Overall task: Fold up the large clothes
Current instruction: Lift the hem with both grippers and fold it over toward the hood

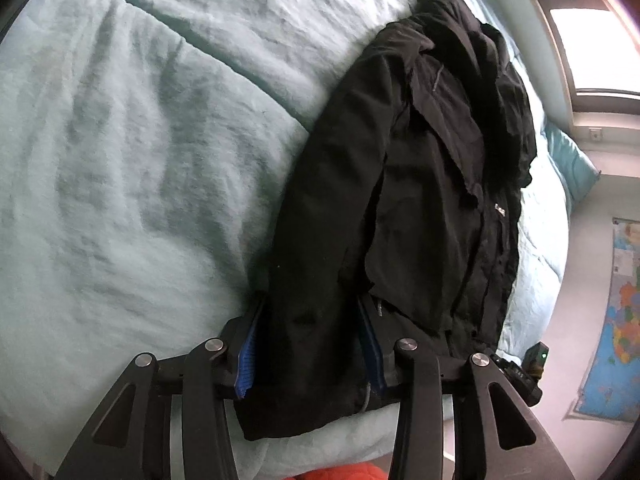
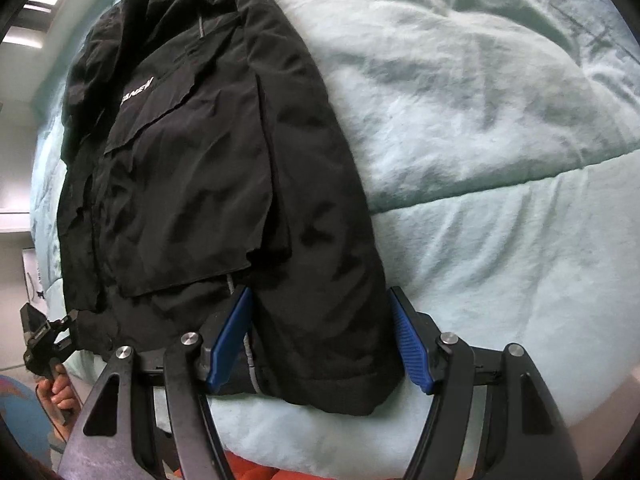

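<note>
Black jacket (image 1: pixel 420 200) lies lengthwise on the bed (image 1: pixel 120 160), hem at frame bottom. Both hand-held grippers, left (image 1: pixel 312 348) and right (image 2: pixel 320 344), released, straddling the hem. Fabric judged soft, bulky, slippery; grasp hem corners.

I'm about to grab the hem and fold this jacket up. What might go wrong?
1. The left gripper and right gripper each straddle thick layered fabric of the jacket; fingers may catch only the top layer.
2. The hem lies at the bed's edge, so it may slide off.
</note>
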Tool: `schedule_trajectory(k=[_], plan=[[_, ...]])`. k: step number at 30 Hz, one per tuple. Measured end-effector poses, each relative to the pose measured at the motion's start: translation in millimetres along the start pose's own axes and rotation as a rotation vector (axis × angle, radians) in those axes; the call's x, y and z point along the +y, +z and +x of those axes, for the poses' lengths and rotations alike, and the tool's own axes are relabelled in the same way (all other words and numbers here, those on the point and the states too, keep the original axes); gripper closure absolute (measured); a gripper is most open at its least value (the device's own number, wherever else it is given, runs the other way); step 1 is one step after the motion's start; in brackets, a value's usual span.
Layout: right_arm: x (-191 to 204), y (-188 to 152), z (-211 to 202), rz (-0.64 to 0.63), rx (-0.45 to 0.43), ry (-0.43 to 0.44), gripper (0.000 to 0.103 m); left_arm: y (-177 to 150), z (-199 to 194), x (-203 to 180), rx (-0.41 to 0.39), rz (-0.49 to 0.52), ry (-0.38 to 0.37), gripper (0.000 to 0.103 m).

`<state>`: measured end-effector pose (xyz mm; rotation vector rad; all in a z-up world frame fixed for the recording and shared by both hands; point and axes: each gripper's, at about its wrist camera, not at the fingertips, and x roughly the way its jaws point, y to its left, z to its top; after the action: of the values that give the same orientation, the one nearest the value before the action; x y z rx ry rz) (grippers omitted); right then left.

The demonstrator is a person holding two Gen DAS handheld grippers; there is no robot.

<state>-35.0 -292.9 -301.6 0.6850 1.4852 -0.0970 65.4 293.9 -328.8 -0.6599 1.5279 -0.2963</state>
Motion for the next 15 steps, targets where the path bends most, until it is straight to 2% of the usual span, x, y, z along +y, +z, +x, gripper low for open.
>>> schedule_trajectory(k=[4, 6, 9, 10, 11, 12, 13, 15], plan=[[12.5, -4.5, -11.6, -0.094, 0.015, 0.032, 0.033, -8.5, -9.3, -6.3, -0.008, 0.040, -0.046, 0.060], [18.9, -6.0, -11.1, -0.137, 0.023, 0.013, 0.034, -10.4, -11.6, -8.2, -0.002, 0.059, -0.044, 0.060], [21.2, -0.6, 2.3, -0.131, 0.044, -0.008, 0.043, -6.0, -3.8, -6.0, 0.012, 0.046, -0.044, 0.060], [22.5, 1.7, 6.4, -0.123, 0.040, -0.017, 0.052, -4.5, -0.7, -6.0, 0.012, 0.037, -0.031, 0.068], [26.0, 2.0, 6.0, -0.128, 0.031, -0.024, 0.063, -3.6, -0.1, -7.9, 0.006, 0.037, -0.023, 0.080], [30.3, 1.9, 2.3, -0.143, 0.015, -0.032, 0.070, -3.9, -2.9, -13.3, -0.006, 0.050, -0.031, 0.087], [38.0, 0.8, -4.3, -0.165, -0.004, -0.049, 0.083, -4.9, -7.4, -18.9, -0.021, 0.068, -0.043, 0.093], [51.0, -1.4, -22.2, -0.202, -0.044, -0.055, 0.086, -6.5, -23.1, -33.8, -0.063, 0.112, -0.067, 0.094]])
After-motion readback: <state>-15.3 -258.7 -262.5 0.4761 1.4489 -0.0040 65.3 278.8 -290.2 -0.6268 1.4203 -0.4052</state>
